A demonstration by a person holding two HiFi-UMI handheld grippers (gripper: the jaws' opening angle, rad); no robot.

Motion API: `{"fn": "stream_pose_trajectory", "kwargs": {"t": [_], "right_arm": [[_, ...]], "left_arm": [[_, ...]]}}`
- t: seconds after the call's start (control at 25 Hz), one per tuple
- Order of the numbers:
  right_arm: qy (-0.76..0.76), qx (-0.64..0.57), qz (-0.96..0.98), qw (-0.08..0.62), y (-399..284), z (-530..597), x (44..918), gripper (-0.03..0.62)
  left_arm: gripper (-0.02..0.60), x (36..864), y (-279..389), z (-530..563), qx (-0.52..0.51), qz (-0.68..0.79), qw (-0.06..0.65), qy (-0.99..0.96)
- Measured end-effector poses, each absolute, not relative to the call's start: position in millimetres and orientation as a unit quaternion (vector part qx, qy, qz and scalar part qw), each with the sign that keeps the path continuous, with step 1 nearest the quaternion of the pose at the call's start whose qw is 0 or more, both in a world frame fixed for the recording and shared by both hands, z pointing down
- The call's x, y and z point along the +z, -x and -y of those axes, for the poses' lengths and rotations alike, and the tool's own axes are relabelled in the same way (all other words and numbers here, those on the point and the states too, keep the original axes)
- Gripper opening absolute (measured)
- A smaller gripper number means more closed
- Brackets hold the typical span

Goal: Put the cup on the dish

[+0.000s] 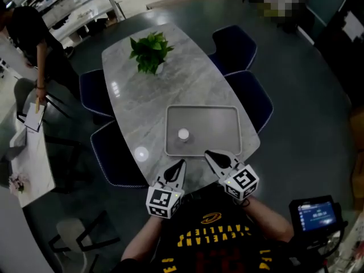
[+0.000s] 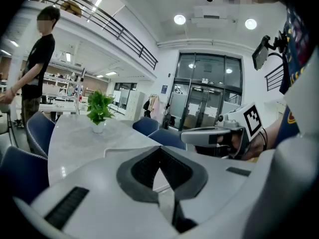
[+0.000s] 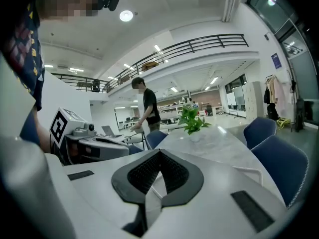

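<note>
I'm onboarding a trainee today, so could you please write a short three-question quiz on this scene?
1. True or false: the white cup stands on the grey tray.
2. Of the left gripper and the right gripper, which holds something? A left, B right, C neither.
3. Fill in: at the far end of the table stands a potted ____.
Key: 1 true; 2 C; 3 plant.

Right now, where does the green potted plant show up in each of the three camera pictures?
Head view: the potted plant sits in the upper middle, towards the table's far end.
Left gripper view: the plant stands left of centre, at mid-height.
Right gripper view: the plant stands just right of centre, at mid-height.
Shared landmark: the grey marble table under it.
</note>
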State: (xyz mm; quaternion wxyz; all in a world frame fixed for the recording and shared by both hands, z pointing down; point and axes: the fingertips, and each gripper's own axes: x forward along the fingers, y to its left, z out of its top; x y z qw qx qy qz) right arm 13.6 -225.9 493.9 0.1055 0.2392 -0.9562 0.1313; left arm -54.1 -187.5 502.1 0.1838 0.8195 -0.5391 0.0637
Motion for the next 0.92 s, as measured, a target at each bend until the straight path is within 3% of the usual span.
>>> {"fn": "stream_pose_trajectory", "kwargs": {"t": [0.24, 0.92], "right_arm": [[-0.239, 0.123, 0.96, 0.082, -15.1, 188.9, 471.6, 0.006], [-0.264, 0.122, 0.955, 0.056, -15.3, 177.5, 465.1, 0.006]], "left_arm": [[0.002, 469.1, 53.8, 161.1, 0.036, 0.54, 0.172, -0.823], [0.002, 475.9, 71.0, 134.4, 0.053, 0.551, 0.154, -0.818]]}}
